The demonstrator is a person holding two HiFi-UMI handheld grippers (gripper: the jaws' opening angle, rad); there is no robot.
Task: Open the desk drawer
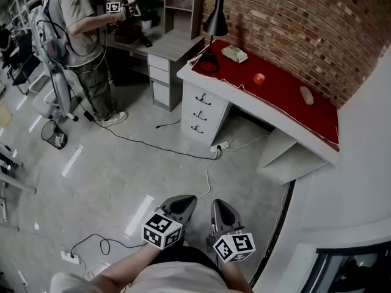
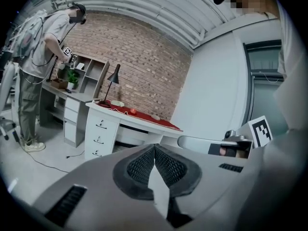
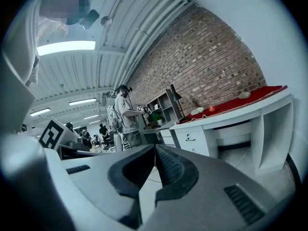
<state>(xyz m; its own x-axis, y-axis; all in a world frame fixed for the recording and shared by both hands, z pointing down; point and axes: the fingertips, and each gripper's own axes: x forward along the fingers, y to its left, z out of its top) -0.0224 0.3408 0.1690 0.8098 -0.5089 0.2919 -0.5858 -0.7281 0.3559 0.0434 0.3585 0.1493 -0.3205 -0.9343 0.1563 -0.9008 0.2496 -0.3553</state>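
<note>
The white desk [image 1: 287, 136] stands against the brick wall, its top covered by a red mat. Its stack of three drawers [image 1: 200, 112] with dark handles is closed; the same drawers [image 2: 100, 137] show in the left gripper view, and the top drawer [image 3: 190, 137] in the right gripper view. Both grippers are held side by side at the bottom of the head view, well short of the desk. My left gripper [image 1: 183, 205] is shut with nothing in it, its pads [image 2: 154, 150] meeting. My right gripper [image 1: 221, 211] is also shut and holds nothing, tips together [image 3: 155, 149].
A black lamp [image 1: 215, 23], a small red ball [image 1: 259, 79] and two pale objects sit on the mat. A person [image 1: 82, 41] works at a second desk [image 1: 165, 54] at the left. Cables [image 1: 153, 144] and a power strip [image 1: 220, 146] lie on the floor. A white wall [image 1: 366, 163] bounds the right.
</note>
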